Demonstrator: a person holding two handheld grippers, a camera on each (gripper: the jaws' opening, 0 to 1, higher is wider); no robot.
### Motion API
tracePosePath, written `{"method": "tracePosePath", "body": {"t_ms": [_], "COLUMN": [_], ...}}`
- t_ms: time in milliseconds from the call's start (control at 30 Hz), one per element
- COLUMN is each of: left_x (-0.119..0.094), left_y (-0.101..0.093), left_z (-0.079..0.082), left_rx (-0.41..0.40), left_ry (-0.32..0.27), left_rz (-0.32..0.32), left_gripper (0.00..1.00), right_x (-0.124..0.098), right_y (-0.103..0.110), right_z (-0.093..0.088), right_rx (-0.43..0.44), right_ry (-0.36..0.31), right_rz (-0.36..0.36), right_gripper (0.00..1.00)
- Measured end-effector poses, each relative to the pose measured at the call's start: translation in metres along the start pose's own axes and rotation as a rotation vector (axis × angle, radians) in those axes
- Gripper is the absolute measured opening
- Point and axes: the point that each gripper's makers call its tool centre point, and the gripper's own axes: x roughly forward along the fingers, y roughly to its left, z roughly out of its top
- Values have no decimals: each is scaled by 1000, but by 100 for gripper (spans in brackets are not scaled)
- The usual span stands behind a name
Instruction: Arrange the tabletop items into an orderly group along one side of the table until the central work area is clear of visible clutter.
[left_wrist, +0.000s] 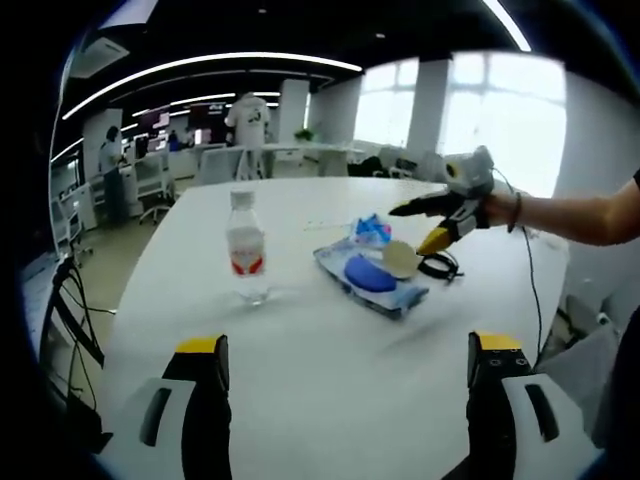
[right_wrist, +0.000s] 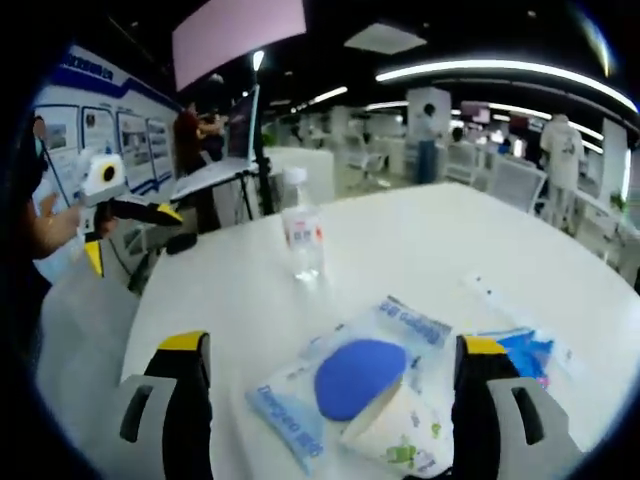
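With my right gripper (right_wrist: 330, 400) spread wide over the soft, crinkly wipes packet (right_wrist: 340, 385) low in the frame's centre on the tabletop (right_wrist: 420, 240), I'd pinch its limp, slippery edge, my left gripper (left_wrist: 345, 385) likewise unclenched.

On the white table (left_wrist: 300, 380) a clear water bottle (left_wrist: 245, 250) stands upright, well left of the plastic packet (left_wrist: 372, 275). A paper cup (left_wrist: 402, 259) lies on the packet's right part. Just right of it hovers the right gripper (left_wrist: 428, 226), jaws parted, over a black cable (left_wrist: 441, 266)
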Motion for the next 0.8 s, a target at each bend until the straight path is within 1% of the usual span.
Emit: {"method": "tracePosePath", "body": {"t_ms": [200, 333, 433, 533, 633, 733, 800], "left_x": [-1, -1, -3, -4, -5, -5, -6], "left_y": [2, 2, 3, 4, 4, 2, 2], "left_z": [3, 4, 4, 3, 2, 2, 3], "left_rx": [6, 8, 7, 5, 3, 3, 3], "left_ry": [-4, -6, -9, -9, -5, -6, -8], "left_rz": [2, 4, 7, 11, 15, 16, 17], "left_gripper": [97, 97, 97, 97, 97, 97, 97], "right_x": [-7, -9, -11, -12, -13, -16, -17], "right_y": [-4, -6, -8, -10, -15, -26, -30], "right_z": [-14, -23, -35, -42, -48, -58, -61], "right_rx": [7, -7, -35, -46, -73, -139, -169], "right_ry": [27, 55, 102, 125, 150, 200, 214], "right_rz": [-16, -23, -23, -28, -44, -80, -91], "right_gripper": [100, 100, 100, 99, 96, 91, 87]}}
